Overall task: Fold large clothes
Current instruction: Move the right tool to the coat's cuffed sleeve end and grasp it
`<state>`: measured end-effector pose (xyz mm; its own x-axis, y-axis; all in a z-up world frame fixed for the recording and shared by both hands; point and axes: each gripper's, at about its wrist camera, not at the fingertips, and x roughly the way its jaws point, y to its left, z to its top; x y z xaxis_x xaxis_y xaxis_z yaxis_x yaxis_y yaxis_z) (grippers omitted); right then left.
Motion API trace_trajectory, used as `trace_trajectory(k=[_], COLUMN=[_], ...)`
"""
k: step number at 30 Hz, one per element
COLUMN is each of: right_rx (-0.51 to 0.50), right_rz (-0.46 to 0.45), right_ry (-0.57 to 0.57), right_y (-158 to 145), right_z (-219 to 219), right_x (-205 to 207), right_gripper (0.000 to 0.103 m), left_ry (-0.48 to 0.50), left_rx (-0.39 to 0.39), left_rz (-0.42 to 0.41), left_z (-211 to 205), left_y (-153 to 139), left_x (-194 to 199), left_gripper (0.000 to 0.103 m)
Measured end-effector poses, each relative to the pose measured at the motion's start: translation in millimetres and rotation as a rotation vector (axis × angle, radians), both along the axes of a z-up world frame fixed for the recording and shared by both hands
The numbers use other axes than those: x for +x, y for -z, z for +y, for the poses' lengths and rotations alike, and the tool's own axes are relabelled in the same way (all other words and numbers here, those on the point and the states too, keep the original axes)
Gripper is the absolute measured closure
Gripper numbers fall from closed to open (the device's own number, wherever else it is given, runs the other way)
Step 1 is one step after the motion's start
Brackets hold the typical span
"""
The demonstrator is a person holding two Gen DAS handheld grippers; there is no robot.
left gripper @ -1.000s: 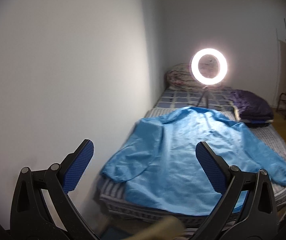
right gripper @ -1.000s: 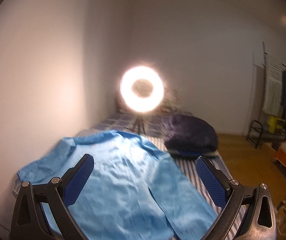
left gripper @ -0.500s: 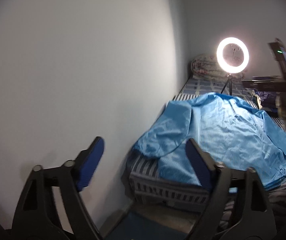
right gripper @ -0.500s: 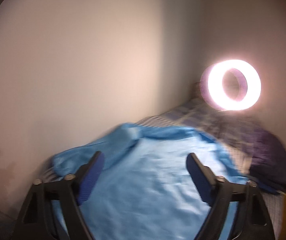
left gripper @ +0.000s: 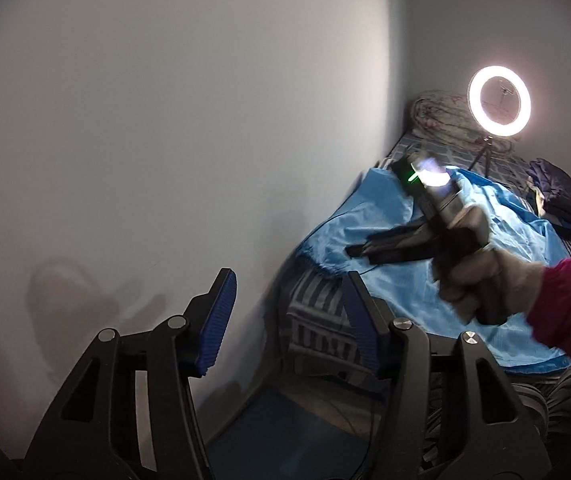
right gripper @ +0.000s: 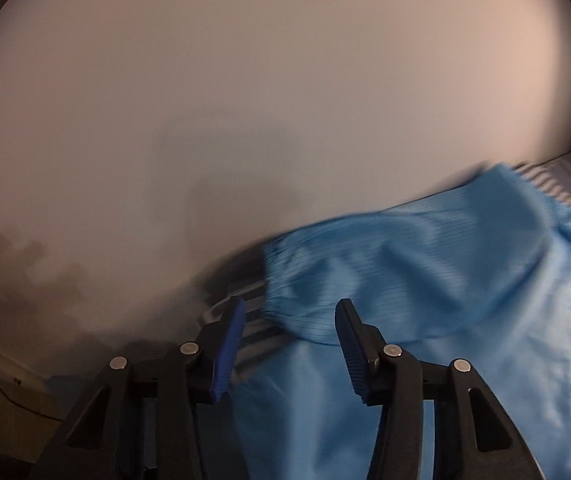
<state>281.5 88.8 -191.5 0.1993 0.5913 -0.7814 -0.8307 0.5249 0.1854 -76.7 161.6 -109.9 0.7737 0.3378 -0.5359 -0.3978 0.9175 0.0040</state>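
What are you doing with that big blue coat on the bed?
A person is starting to fold the blue coat spread on the striped bed. The right gripper reaches toward its sleeve cuff, and the left gripper waits near the bed's corner. Both jaws have just been closing, with nothing between them.

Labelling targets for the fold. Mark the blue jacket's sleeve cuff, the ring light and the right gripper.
blue jacket's sleeve cuff (right gripper: 275,280), right wrist view, on the gathered elastic edge.
ring light (left gripper: 499,101), left wrist view, on its glowing rim.
right gripper (right gripper: 289,344), right wrist view, midway between its fingertips.
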Motion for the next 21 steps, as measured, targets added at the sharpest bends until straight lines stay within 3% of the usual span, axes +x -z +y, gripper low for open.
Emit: trace_trajectory(k=[4, 9, 13, 14, 18, 21], right_rx=[-0.06, -0.127, -0.172, -0.181, -0.22, -0.168], right_rz=[0.009, 0.01, 0.004, 0.001, -0.001, 0.009], right_ry=[-0.057, -0.049, -0.043, -0.044, -0.061, -0.034], right_y=[38.9, 72.5, 89.8, 91.6, 104.5, 97.0], right_z=[38.6, 59.2, 64.2, 67.7, 74.1, 68.7], right_x=[-10.2, -2.5, -5.6, -10.5, -13.2, -16.8], right_gripper=[0.054, 0.054, 0.056, 0.059, 0.09, 0.095], left_ry=[-0.017, -0.022, -0.011, -0.01, -0.009, -0.006], left_rx=[-0.009, -0.022, -0.038, -0.038, -0.034, -0.027], left_rz=[0.01, 0.021, 0.026, 0.026, 0.031, 0.032], left_z=[7.3, 12.3, 13.5, 13.0, 13.7, 13.3], left_y=[4.0, 9.9, 13.5, 13.7, 11.7, 10.2], left_x=[-3.0, 0.7, 10.0, 10.3, 14.1, 16.8], left_gripper=[0.047, 0.047, 0.059, 0.059, 0.066, 0.069])
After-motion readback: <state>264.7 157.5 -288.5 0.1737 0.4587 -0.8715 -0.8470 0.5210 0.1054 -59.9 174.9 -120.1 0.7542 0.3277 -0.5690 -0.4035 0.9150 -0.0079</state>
